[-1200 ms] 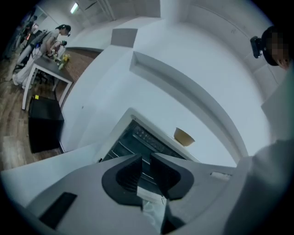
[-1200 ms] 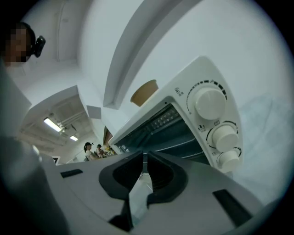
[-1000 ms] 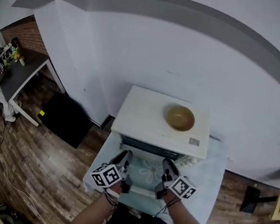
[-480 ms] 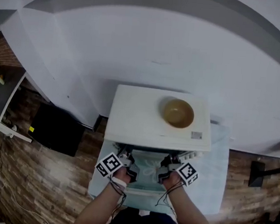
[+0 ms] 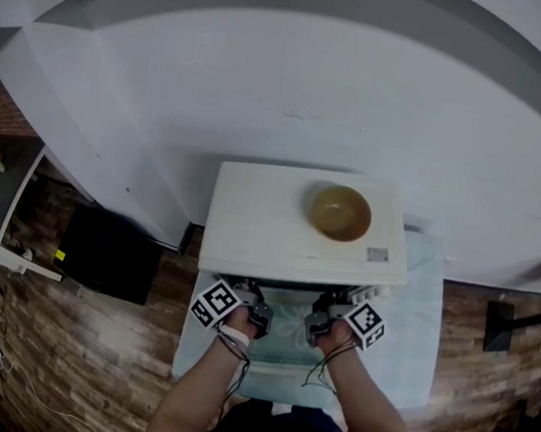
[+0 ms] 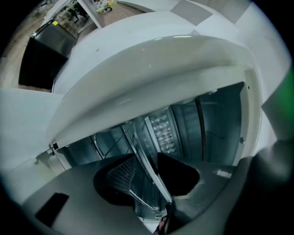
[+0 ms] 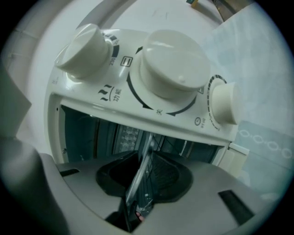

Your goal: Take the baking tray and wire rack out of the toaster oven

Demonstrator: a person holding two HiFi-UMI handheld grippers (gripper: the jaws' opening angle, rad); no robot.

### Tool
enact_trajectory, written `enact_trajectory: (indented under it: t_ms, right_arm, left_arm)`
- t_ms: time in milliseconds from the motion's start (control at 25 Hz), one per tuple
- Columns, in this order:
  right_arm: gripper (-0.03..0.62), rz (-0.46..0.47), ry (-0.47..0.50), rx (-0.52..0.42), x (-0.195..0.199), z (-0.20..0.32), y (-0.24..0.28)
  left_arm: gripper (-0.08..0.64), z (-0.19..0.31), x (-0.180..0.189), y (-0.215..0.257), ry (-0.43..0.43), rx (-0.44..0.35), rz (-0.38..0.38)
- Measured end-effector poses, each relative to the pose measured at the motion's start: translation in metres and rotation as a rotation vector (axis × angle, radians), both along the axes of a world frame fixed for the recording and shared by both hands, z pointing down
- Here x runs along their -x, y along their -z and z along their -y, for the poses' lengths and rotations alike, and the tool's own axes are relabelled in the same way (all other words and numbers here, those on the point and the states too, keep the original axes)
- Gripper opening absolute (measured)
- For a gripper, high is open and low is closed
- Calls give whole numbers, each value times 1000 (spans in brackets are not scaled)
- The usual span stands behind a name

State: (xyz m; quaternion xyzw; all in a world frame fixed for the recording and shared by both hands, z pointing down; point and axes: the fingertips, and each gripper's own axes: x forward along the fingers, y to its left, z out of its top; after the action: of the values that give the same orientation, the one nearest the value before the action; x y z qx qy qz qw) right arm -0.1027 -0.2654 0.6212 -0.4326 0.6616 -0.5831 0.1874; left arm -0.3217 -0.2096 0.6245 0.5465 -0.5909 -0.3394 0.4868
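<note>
step: grab stage. Both grippers are at the open mouth of the oven point(image 5: 297, 232), nothing pulled out yet

where the stuff is: tray point(image 7: 140, 176) sits inside the oven with its thin front lip poking toward the door. The wires behind it look like the rack point(image 7: 171, 142), also inside

left gripper point(image 6: 146, 176): fingers point(image 6: 115, 179) are wide but closing, with the metal lip running between them. I can see gaps on both sides, so no grip yet

right gripper point(image 7: 143, 179): same deal just under the knobs point(image 7: 172, 66). It's narrower than the left and closing, lip in between, and the pads don't look pressed on it yet

other stuff: bowl point(image 5: 339, 213) on top of the oven, oven on the desk point(image 5: 416, 327)

next move: imo finish both squeezes so the lip is pinched evenly. Then pull straight out and level over the door point(image 5: 282, 348), both hands together so it doesn't skew in the side rails

watch out: a thin lip could slip if only one side bites. Yanking might jolt the oven and the bowl
</note>
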Motion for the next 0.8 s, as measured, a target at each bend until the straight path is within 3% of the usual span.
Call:
enact_trajectory:
  t_ms: [80,600,760,800]
  right_arm:
    - [91,-8,22,-3,-1,-2,1]
    - [89,0,62,2,-12,-40,1]
    - [106,-30,75,-3,-16,-53,0]
    - [138,-27,70,2,-17,-55,0]
  left_arm:
    - [127,-1,-1,3,-12,-13,14]
    - [118,-42,-15,4,-37,-39,-16]
    - [115,-58,-20,5,-50,-45,-28]
    - [114,-62,-21,5,-53,-46,-32]
